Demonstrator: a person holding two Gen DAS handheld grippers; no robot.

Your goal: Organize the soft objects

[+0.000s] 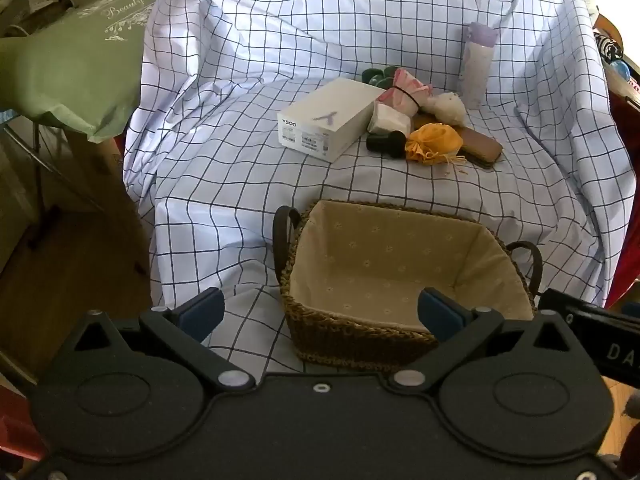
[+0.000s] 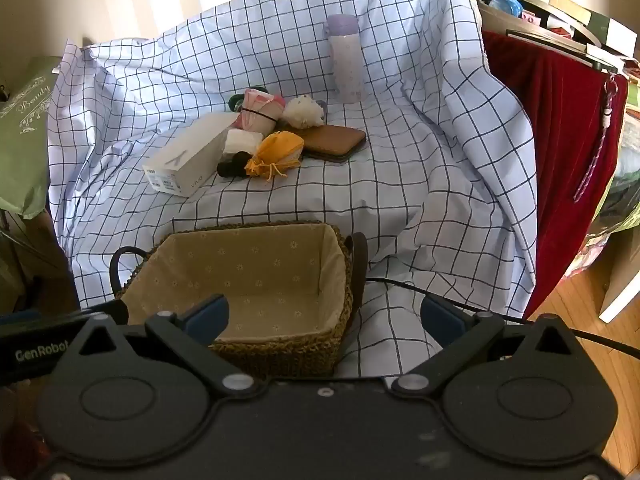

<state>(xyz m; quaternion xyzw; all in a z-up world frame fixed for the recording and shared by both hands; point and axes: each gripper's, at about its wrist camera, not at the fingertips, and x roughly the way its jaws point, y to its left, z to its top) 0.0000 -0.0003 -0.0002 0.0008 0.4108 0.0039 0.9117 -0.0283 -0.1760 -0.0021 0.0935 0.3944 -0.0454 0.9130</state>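
A woven basket [image 1: 316, 322] with a beige cloth lining stands empty near the front of the checked sheet; it also shows in the right wrist view [image 2: 280, 354]. Behind it lies a cluster: an orange drawstring pouch [image 1: 434, 142] [image 2: 278, 150], a pink-and-white rolled cloth [image 1: 402, 94] [image 2: 260, 110], a white fluffy ball [image 1: 446, 106] [image 2: 306, 110] and a white folded pad [image 1: 390, 118] [image 2: 242, 140]. My left gripper [image 1: 320, 314] is open and empty over the basket's near left rim. My right gripper [image 2: 324, 316] is open and empty over its near right rim.
A white phone box [image 1: 326, 120] [image 2: 188, 168], a brown wallet [image 1: 482, 146] [image 2: 332, 140], a black cylinder [image 1: 386, 142] and a lilac bottle [image 1: 476, 66] [image 2: 346, 60] share the sheet. A green pillow [image 1: 72, 52] lies left, red velvet [image 2: 568, 152] right.
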